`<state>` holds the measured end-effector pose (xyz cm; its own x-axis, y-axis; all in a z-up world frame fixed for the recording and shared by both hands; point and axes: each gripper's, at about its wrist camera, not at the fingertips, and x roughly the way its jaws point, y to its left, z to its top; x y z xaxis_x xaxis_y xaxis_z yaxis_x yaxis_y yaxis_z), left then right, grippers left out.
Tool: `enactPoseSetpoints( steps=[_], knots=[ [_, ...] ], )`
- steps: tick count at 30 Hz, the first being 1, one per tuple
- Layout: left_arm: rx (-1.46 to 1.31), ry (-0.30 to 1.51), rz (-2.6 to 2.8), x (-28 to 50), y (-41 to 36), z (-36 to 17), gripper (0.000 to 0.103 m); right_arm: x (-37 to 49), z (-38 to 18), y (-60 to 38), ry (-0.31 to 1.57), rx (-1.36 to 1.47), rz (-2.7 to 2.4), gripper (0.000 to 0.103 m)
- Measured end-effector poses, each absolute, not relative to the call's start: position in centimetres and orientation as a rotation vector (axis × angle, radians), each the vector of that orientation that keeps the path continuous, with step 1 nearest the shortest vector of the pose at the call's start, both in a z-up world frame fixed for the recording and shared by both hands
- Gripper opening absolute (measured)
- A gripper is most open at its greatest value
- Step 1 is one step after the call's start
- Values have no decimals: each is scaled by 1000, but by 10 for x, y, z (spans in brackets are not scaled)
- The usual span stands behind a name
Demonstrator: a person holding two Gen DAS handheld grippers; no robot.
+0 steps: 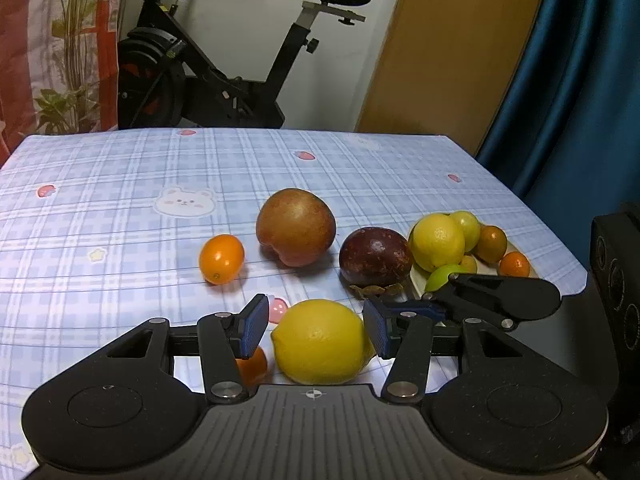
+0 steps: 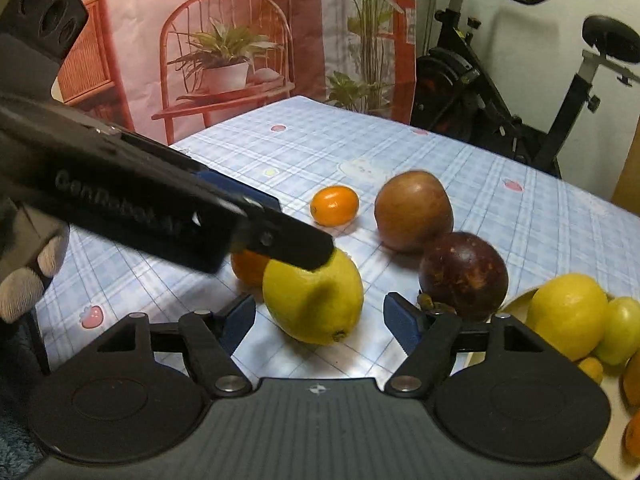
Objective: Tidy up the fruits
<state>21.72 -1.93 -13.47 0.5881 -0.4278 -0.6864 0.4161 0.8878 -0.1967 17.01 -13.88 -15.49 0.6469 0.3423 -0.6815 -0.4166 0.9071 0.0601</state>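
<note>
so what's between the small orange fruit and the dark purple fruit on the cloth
The big reddish-brown fruit sits between the small orange fruit and the dark purple fruit, slightly farther back. The left wrist view shows it best.

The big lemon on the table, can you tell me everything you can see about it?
The lemon is bright yellow, oval, with dimpled, slightly shiny peel and a small brown stem nub at one end. It looks whole. It lies on its side on the blue checked cloth, between the left gripper's jaws; the right pad seems to touch it, the left does not. A small orange fruit sits close behind it. The right gripper is open just before it.
</note>
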Motion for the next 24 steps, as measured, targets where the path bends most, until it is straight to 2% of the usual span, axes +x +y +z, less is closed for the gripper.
enactPoseSetpoints(
  steps=[5,8,24],
  knots=[
    [-25,834,-491,222,-18,-141,55,172,-155,-144,759,-74,435,68],
    [-18,838,-502,222,-20,-143,56,172,-156,-146,763,-39,461,58],
    [-14,815,-511,216,-23,-144,55,162,-158,-149,759,20,429,55]
  ],
)
